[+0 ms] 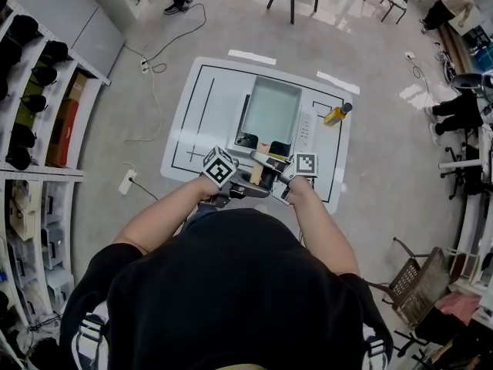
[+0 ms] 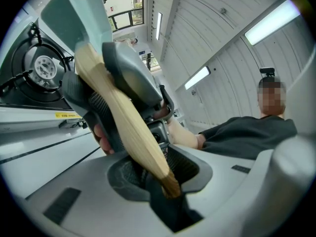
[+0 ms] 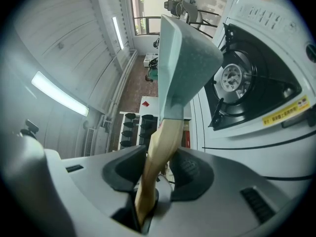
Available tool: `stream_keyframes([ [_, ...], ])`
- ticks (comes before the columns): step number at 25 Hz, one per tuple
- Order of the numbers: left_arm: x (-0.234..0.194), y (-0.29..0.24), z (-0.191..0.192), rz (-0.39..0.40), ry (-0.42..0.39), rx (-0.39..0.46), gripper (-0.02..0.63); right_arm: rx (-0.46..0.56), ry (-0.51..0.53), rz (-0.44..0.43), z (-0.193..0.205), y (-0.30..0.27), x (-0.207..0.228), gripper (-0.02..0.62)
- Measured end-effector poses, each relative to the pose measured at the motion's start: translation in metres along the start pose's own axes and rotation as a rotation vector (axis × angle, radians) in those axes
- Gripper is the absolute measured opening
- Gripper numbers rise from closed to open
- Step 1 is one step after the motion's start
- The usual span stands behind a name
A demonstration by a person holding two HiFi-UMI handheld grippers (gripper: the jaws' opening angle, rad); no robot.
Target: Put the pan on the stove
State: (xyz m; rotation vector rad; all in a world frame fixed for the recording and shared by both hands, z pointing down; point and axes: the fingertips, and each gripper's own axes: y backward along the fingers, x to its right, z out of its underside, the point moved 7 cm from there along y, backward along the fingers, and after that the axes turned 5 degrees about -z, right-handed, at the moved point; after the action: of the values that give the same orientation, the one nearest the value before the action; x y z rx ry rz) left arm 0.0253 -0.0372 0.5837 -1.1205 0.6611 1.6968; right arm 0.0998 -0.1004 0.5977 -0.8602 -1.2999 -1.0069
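Note:
A pale green rectangular pan (image 1: 271, 110) with a wooden handle (image 1: 256, 173) hangs over the portable gas stove (image 1: 306, 129). Both grippers grasp the handle from the near side. The left gripper (image 1: 231, 189) is shut on the handle (image 2: 129, 127), which runs out between its jaws toward the pan (image 2: 84, 11). The right gripper (image 1: 279, 182) is shut on the handle (image 3: 159, 152) further up. In the right gripper view the pan (image 3: 186, 58) is held a little off the round burner (image 3: 231, 78). That burner (image 2: 44, 68) also shows in the left gripper view.
The stove stands on a white mat (image 1: 192, 122) with black lines. A yellow bottle (image 1: 336, 114) lies at the mat's right edge. Shelves (image 1: 35, 106) line the left side. A cable and power strip (image 1: 127, 180) lie on the floor. Chairs and people are at the right.

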Motion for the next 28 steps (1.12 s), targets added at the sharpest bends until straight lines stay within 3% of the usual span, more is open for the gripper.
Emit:
stream_keyframes([
  [28, -0.030, -0.005, 0.014, 0.020, 0.083, 0.001, 0.110, -0.009, -0.094, 0.030, 0.005, 0.006, 0.040, 0.146],
])
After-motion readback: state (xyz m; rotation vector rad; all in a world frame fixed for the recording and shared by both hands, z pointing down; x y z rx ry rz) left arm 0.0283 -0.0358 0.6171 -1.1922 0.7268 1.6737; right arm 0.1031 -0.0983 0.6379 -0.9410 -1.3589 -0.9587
